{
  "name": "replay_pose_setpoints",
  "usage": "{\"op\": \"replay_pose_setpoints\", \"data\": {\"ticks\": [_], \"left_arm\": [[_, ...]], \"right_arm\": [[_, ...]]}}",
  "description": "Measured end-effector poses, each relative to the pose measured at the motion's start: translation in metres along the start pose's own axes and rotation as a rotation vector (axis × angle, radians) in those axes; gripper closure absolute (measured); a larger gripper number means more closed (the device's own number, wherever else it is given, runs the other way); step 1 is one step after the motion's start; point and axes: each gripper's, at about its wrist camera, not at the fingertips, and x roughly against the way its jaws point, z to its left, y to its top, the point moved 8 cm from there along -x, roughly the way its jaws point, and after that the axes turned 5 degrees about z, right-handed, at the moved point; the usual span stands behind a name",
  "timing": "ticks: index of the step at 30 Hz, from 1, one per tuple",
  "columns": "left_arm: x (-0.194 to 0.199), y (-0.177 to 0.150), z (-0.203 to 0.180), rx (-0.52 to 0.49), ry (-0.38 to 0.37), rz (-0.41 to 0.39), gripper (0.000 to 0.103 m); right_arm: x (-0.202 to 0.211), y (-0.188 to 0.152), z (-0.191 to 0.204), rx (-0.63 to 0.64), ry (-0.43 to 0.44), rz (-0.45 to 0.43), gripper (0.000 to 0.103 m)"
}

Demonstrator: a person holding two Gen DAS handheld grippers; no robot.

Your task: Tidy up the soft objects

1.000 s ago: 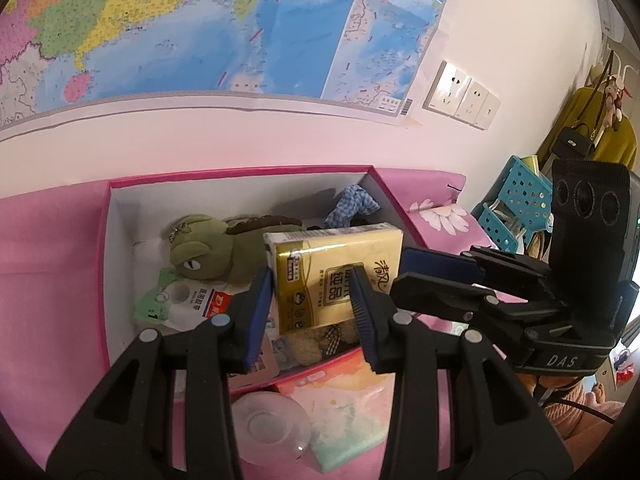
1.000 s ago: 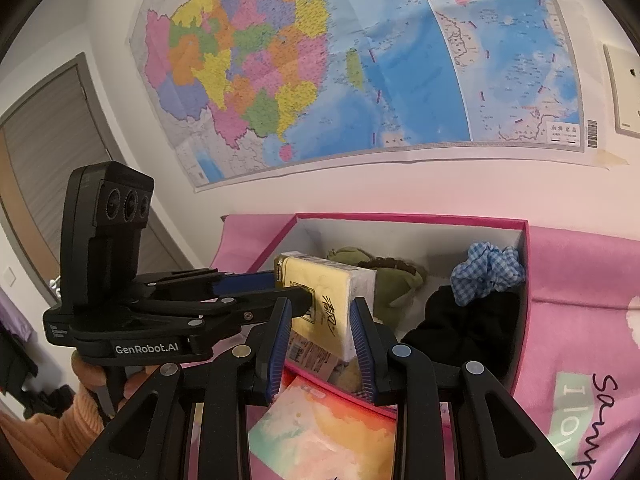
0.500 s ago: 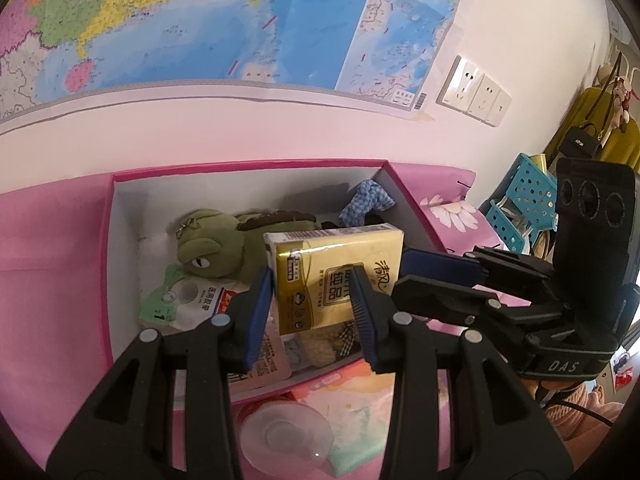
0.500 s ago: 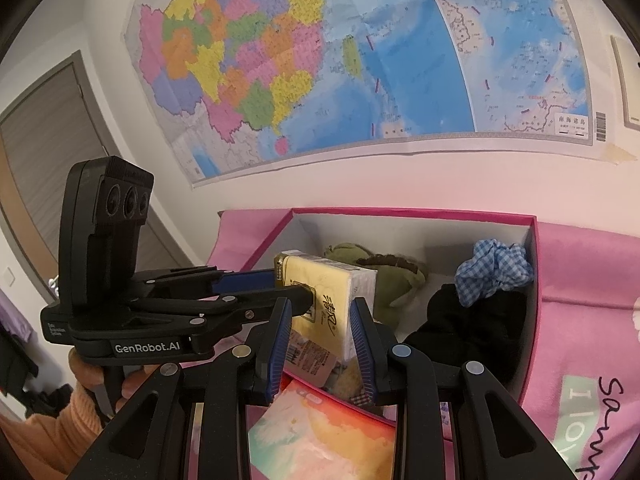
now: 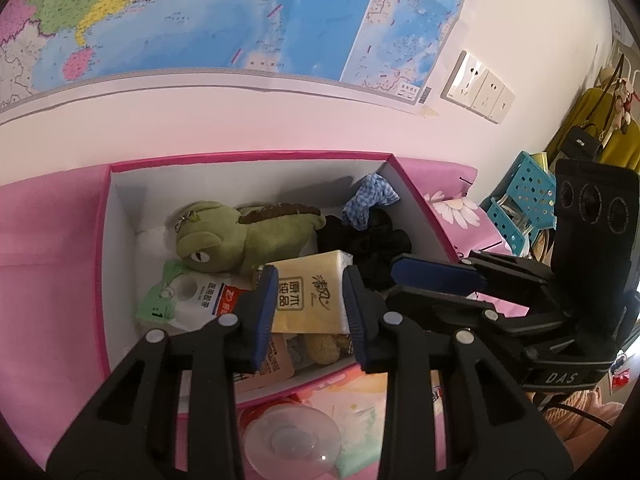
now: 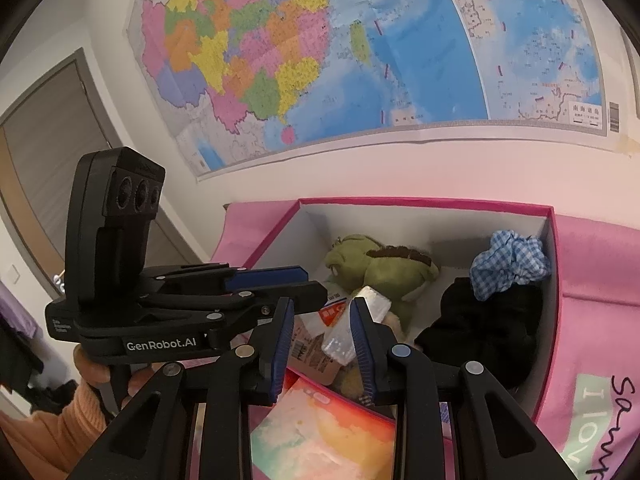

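The tissue pack (image 5: 308, 300) sat between the pads of the left tool (image 5: 310, 276), low inside the pink-rimmed box (image 5: 248, 157), over the packets at its near end and just in front of the green plush toy (image 5: 240, 236). The left jaws had just been closing and stood nearly together on the pack's two long sides. I judged it a light, springy thing in slick film. It would dent rather than break, but it could slide out of a weak pinch. The middle of the sides, where I had it, seemed the safest hold.

The right tool (image 6: 321, 308) stood partly open, its pads framing the pack's glossy end. I could not tell whether they pressed on it.

The pack's face carried brown Chinese characters, a brush-style pair beside a blocky four. The green-and-white packet (image 5: 180, 300) beside it had Chinese print and a red and blue panel with "ZP". The left tool's body read "GenRobot.AI", the right tool's "DAS". The pink cloth (image 6: 592, 412) showed handwritten "I LOV", the rest cut off.
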Motion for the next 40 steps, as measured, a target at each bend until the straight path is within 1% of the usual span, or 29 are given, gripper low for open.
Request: {"op": "replay_pose_setpoints", "data": {"ticks": [3,6,8,9,11,12,13,14,15,16,17,18,19,20,21,23,24,26,29,33,35,37,40], "left_arm": [[0.001,-0.003,-0.001,-0.002,-0.001,0.0,0.069],[0.004,-0.006,-0.004,-0.015,0.017,-0.012,0.067],[0.009,-0.008,-0.005,-0.018,0.022,-0.029,0.06],[0.013,-0.011,-0.005,-0.018,0.029,-0.042,0.058],[0.02,-0.015,-0.005,-0.017,0.04,-0.06,0.048],[0.025,-0.019,-0.006,-0.016,0.044,-0.076,0.045],[0.029,-0.022,-0.006,-0.013,0.049,-0.085,0.04],[0.034,-0.025,-0.006,-0.01,0.058,-0.096,0.034],[0.041,-0.03,-0.008,-0.012,0.07,-0.115,0.031],[0.046,-0.034,-0.009,-0.014,0.079,-0.128,0.022],[0.052,-0.038,-0.009,-0.014,0.093,-0.145,0.014],[0.06,-0.044,-0.01,-0.017,0.114,-0.174,0.011],[0.065,-0.049,-0.01,-0.019,0.12,-0.19,0.002],[0.069,-0.054,-0.011,-0.016,0.126,-0.203,0.0],[0.072,-0.061,-0.011,-0.012,0.134,-0.212,0.0],[0.074,-0.076,-0.009,-0.001,0.16,-0.207,0.0],[0.072,-0.084,-0.007,0.008,0.184,-0.193,0.0],[0.069,-0.098,-0.004,0.024,0.227,-0.177,0.0],[0.064,-0.116,-0.002,0.061,0.244,-0.147,0.0],[0.061,-0.136,-0.001,0.1,0.255,-0.128,0.0],[0.059,-0.144,-0.001,0.105,0.256,-0.116,0.0],[0.058,-0.15,-0.002,0.103,0.274,-0.116,0.0],[0.057,-0.157,-0.001,0.11,0.286,-0.11,0.0]], "right_arm": [[-0.001,-0.002,-0.002,-0.004,-0.004,0.005,0.073],[-0.002,-0.005,-0.004,-0.012,-0.012,0.01,0.073],[0.0,-0.009,-0.005,-0.017,-0.016,0.013,0.072],[0.001,-0.011,-0.005,-0.017,-0.018,0.012,0.072],[0.006,-0.017,-0.004,-0.015,-0.038,0.008,0.067],[0.009,-0.019,-0.004,-0.009,-0.052,0.003,0.066],[0.014,-0.023,-0.003,0.001,-0.07,-0.004,0.061],[0.018,-0.026,-0.002,0.009,-0.086,-0.011,0.052],[0.022,-0.03,-0.001,0.016,-0.108,-0.02,0.047],[0.029,-0.034,-0.001,0.024,-0.134,-0.036,0.038],[0.033,-0.037,0.001,0.031,-0.153,-0.047,0.031],[0.038,-0.042,0.001,0.037,-0.174,-0.057,0.029],[0.042,-0.046,0.002,0.042,-0.191,-0.066,0.026],[0.048,-0.054,0.004,0.058,-0.21,-0.077,0.021],[0.052,-0.059,0.005,0.067,-0.232,-0.081,0.019],[0.058,-0.072,0.006,0.087,-0.284,-0.089,0.014],[0.06,-0.077,0.007,0.091,-0.301,-0.089,0.012],[0.064,-0.09,0.008,0.091,-0.343,-0.099,0.0],[0.068,-0.106,0.013,0.089,-0.371,-0.105,0.0],[0.063,-0.125,0.014,0.063,-0.376,-0.074,0.0],[0.061,-0.133,0.015,0.053,-0.374,-0.059,0.0],[0.058,-0.141,0.014,0.047,-0.371,-0.038,0.0],[0.059,-0.153,0.004,0.034,-0.406,-0.008,0.0]]}}
